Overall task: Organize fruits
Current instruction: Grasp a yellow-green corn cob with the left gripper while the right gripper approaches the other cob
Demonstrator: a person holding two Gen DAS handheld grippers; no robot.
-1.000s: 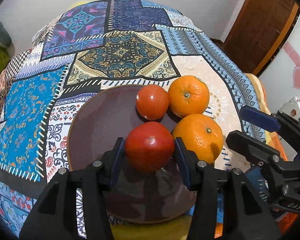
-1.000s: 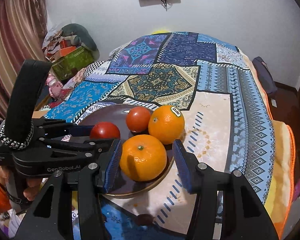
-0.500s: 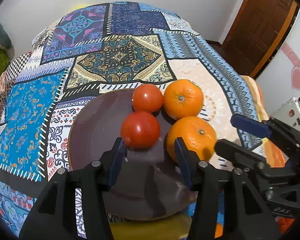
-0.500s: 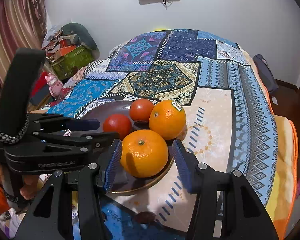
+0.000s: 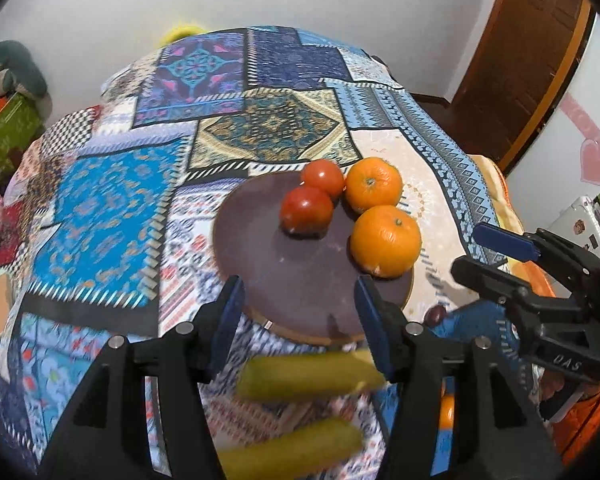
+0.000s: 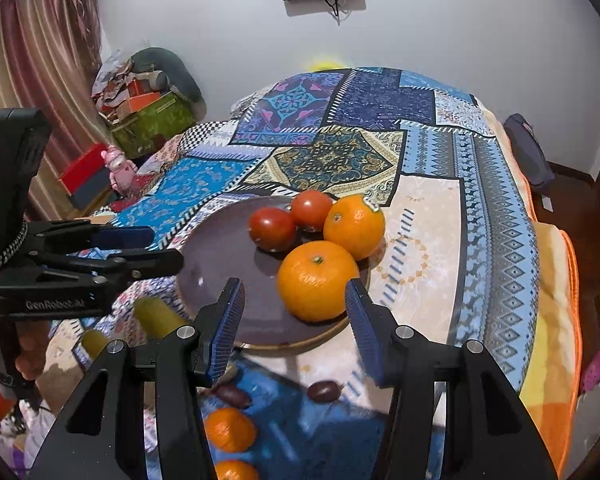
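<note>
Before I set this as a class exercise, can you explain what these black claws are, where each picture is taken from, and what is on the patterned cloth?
No robot here: a person holds a two-finger claw in each hand, with a camera on each looking along its fingers. One picture comes from the left claw, the other from the right claw.

On the cloth sits a brown plate with two tomatoes and two oranges. Off the plate, nearer the person, lie greenish-yellow fruits, more oranges and small dark fruits.

Neither claw holds anything. The left one's jaws have just been opening, with nothing between them.
</note>
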